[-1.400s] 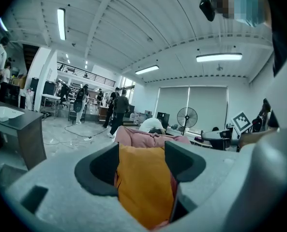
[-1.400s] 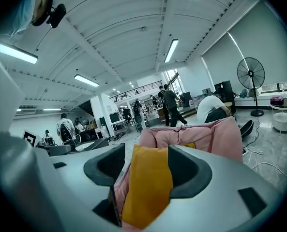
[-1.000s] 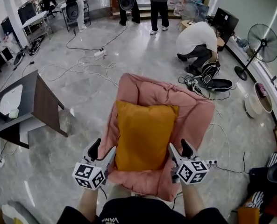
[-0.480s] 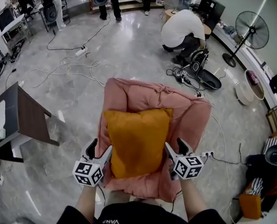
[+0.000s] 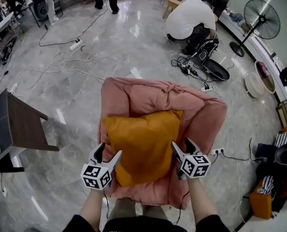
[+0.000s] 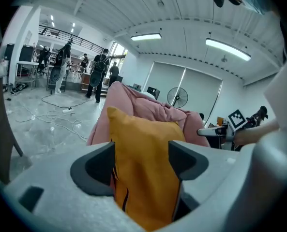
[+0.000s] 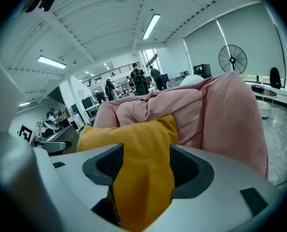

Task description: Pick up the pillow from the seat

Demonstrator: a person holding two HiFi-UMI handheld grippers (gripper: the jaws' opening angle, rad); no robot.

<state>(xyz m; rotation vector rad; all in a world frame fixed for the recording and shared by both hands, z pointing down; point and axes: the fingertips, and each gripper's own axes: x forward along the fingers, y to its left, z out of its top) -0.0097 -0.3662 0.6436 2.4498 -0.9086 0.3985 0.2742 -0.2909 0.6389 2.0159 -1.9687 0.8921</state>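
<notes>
Grey glossy floor (image 5: 109, 47) lies all around me, and over it my left gripper (image 6: 142, 149) has its jaws spread wide. They have just been opening further, and the left edge of the orange pillow (image 5: 143, 139) fills the gap between them without any real squeeze. My right gripper (image 7: 147, 151) is also wide open, with the pillow's right edge between its jaws in the same way. Outward from both, the pillow lies on the pink seat (image 5: 158, 93) with its top against the backrest, and beyond are loose cables (image 5: 61, 62) and a standing fan (image 5: 263, 19).
</notes>
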